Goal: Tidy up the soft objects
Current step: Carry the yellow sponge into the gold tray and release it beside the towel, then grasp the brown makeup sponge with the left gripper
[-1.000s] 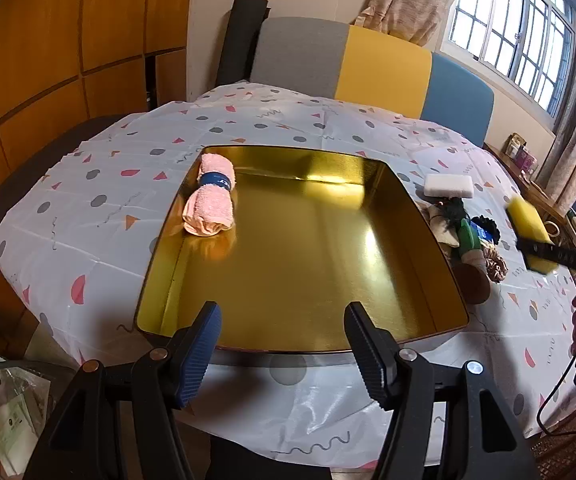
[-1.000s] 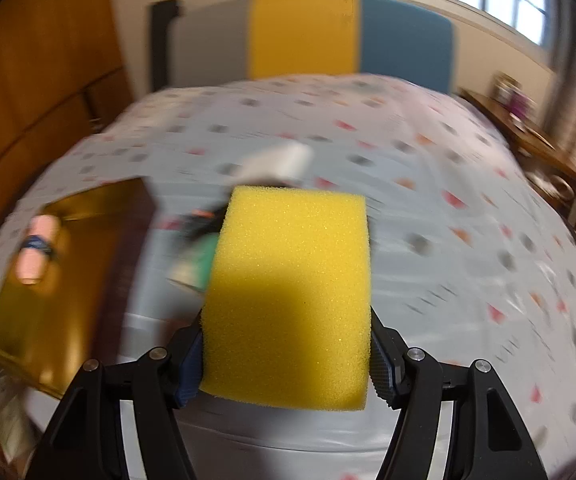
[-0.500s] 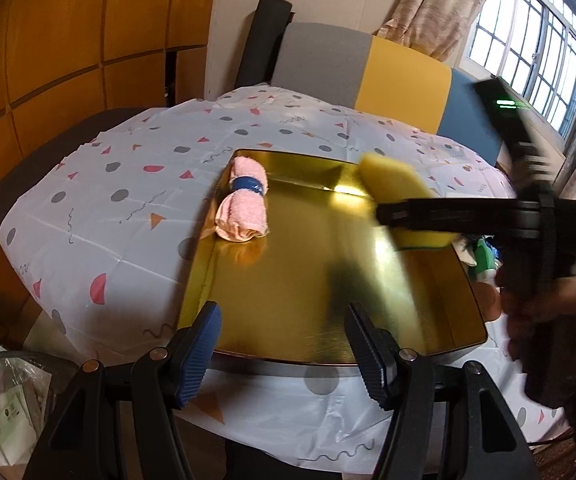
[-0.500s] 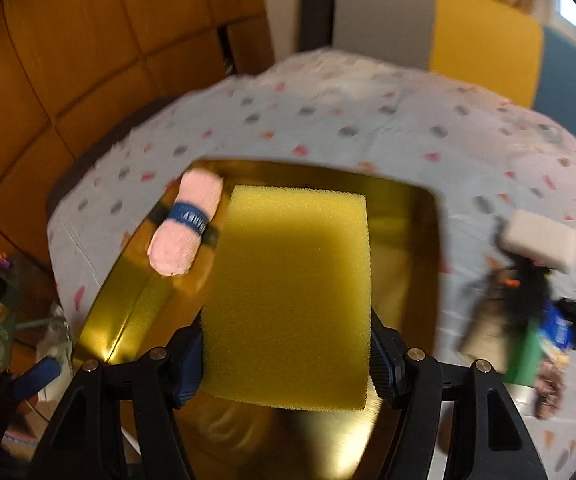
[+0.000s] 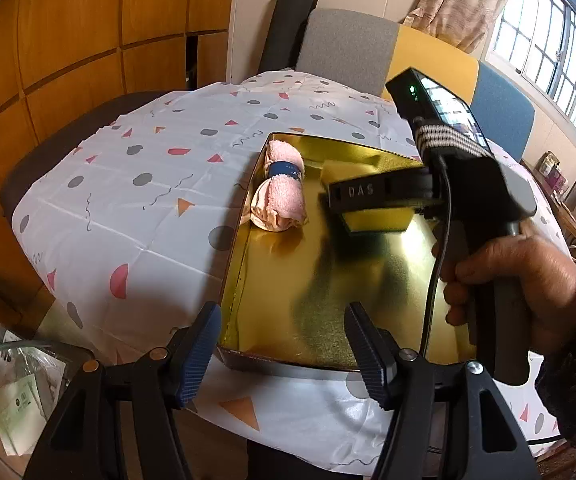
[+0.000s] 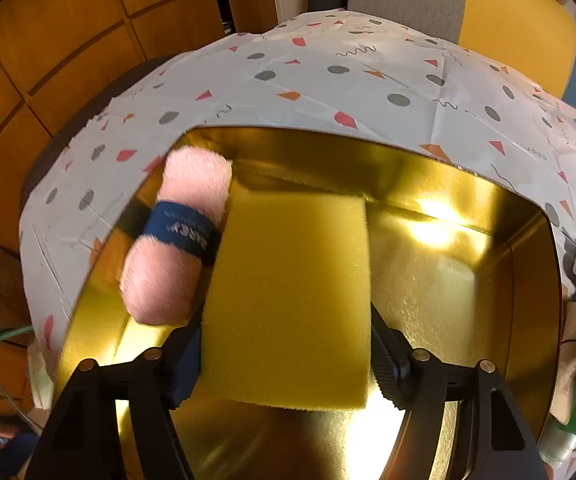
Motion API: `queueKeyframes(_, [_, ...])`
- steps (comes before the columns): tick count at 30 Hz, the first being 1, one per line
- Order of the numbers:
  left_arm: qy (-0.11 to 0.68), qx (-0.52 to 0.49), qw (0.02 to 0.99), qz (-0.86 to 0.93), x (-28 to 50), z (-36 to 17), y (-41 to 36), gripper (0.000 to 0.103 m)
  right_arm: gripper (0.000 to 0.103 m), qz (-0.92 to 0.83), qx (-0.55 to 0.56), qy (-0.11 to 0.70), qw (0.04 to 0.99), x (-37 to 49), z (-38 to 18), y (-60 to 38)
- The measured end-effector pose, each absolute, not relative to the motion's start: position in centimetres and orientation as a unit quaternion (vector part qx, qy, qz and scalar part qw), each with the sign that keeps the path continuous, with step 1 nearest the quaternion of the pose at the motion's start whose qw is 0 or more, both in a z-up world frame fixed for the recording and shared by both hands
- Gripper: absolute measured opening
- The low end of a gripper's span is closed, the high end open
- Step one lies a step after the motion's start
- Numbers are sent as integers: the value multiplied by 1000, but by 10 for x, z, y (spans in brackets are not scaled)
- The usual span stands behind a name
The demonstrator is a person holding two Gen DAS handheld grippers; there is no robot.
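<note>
Left claw: nearest the camera, jaws parted with nothing between them, poised over the near rim of the tray.
Right hand: grips the handle of the right claw, which points steeply down into the tray.
Right claw state: jaws have just been opening; the yellow sponge is between the 2 fingers, and whether the pads press on it cannot be told.
Yellow sponge: low inside the gold tray, just beside the towel roll.
Pink towel roll: lies in the tray's far-left corner, bound by 1 blue band.
Tabletop: covered by a white patterned cloth, carrying the tray.
</note>
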State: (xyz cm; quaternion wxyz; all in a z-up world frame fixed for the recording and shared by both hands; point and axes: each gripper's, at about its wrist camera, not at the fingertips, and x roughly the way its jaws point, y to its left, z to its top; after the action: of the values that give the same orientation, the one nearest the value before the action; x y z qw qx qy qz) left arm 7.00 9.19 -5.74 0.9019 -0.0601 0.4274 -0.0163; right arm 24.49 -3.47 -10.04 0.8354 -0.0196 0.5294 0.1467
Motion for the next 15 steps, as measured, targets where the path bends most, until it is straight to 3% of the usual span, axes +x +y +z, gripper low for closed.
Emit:
queueKeyframes(3, [423,-58,904,-17,70,-55,90,65,88,154,-11,511,846,242,-88,-37])
queueKeyframes(15, [405,-53,912,-31,58,-41,72,65,89,143,12,428,892,198,-27,-83])
